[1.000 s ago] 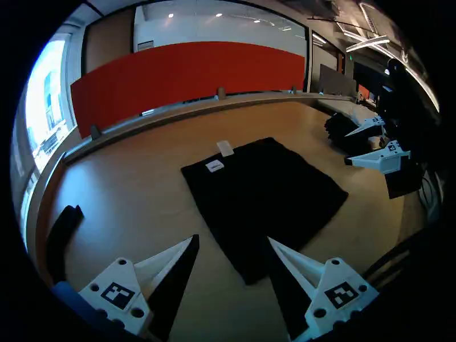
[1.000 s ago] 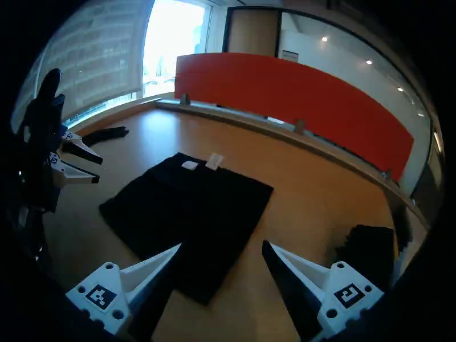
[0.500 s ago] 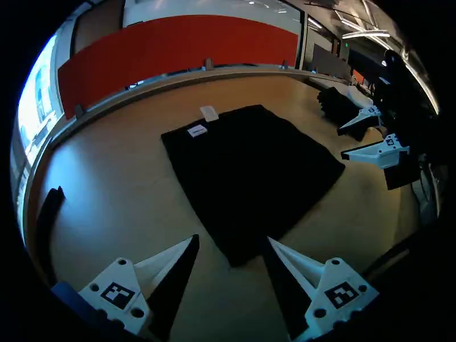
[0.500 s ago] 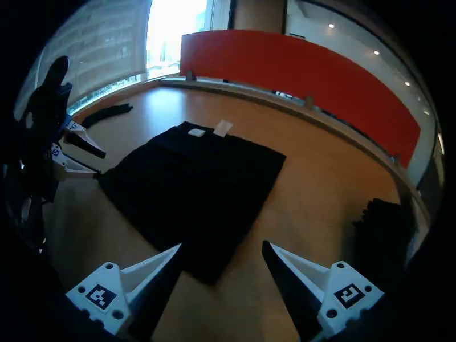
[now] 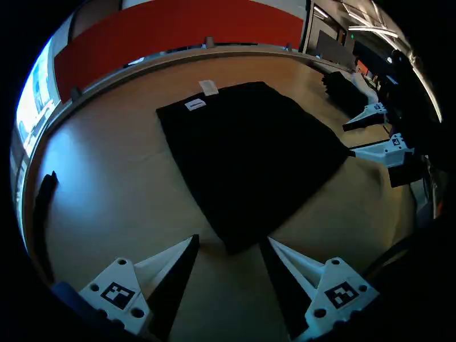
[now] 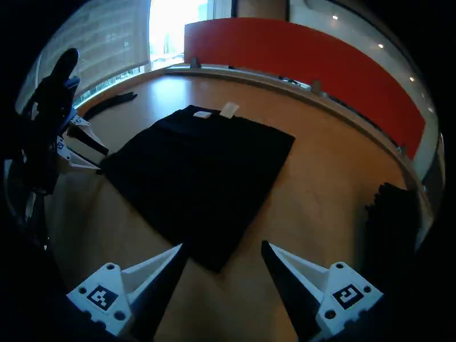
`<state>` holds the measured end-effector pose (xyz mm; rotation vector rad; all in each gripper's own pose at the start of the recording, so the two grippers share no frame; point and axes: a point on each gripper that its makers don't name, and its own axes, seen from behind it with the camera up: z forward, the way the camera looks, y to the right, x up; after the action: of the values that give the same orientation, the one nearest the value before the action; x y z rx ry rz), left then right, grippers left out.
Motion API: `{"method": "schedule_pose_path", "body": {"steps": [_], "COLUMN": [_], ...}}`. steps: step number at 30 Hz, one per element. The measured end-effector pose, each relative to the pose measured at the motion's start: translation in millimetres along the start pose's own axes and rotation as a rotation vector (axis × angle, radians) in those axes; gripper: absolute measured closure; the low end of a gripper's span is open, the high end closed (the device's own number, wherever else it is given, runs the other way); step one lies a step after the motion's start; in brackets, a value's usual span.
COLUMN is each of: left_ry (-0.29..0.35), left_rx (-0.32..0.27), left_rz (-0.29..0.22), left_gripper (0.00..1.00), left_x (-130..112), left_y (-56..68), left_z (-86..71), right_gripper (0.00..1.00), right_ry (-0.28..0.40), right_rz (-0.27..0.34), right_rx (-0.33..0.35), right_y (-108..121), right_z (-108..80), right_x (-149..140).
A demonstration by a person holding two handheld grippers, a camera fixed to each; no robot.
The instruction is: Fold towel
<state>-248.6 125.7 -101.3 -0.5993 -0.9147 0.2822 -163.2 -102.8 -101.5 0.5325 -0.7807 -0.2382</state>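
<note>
A black towel (image 5: 251,154) lies spread flat on the wooden table (image 5: 114,188), with a small white label (image 5: 194,104) at its far corner. My left gripper (image 5: 231,251) is open, its fingers straddling the towel's near corner just above the table. Seen in the left gripper view, the right gripper (image 5: 365,137) stands at the towel's right corner. In the right gripper view the same towel (image 6: 194,171) fills the middle, and my right gripper (image 6: 222,253) is open over its near corner. The left gripper (image 6: 85,151) is seen at the towel's left corner, held by a dark-sleeved hand.
A white card (image 5: 208,87) lies on the table past the towel's far edge. A pile of dark cloth (image 6: 393,216) sits at the table's right side. A dark strip (image 6: 111,102) lies near the window. A red partition (image 6: 308,62) backs the table.
Both grippers have lowered and moved in toward the towel, so that each now has a near corner between its open fingers. The towel itself has not moved.
</note>
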Motion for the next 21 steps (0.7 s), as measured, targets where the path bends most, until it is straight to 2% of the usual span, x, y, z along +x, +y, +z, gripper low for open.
{"method": "schedule_pose_path", "body": {"steps": [10, 21], "left_ry": [-0.011, -0.023], "left_rx": [0.017, 0.008], "left_rz": [0.012, -0.014], "left_gripper": [0.23, 0.23], "left_x": [-0.8, -3.1], "left_y": [0.0, 5.3], "left_z": [1.5, -1.1], "right_gripper": [0.26, 0.37], "right_ry": [-0.035, -0.045], "right_rz": [-0.011, -0.009], "right_rx": [0.031, 0.040], "right_y": [-3.5, -3.6], "right_z": [1.2, 2.2], "right_x": [-14.4, -17.9]}}
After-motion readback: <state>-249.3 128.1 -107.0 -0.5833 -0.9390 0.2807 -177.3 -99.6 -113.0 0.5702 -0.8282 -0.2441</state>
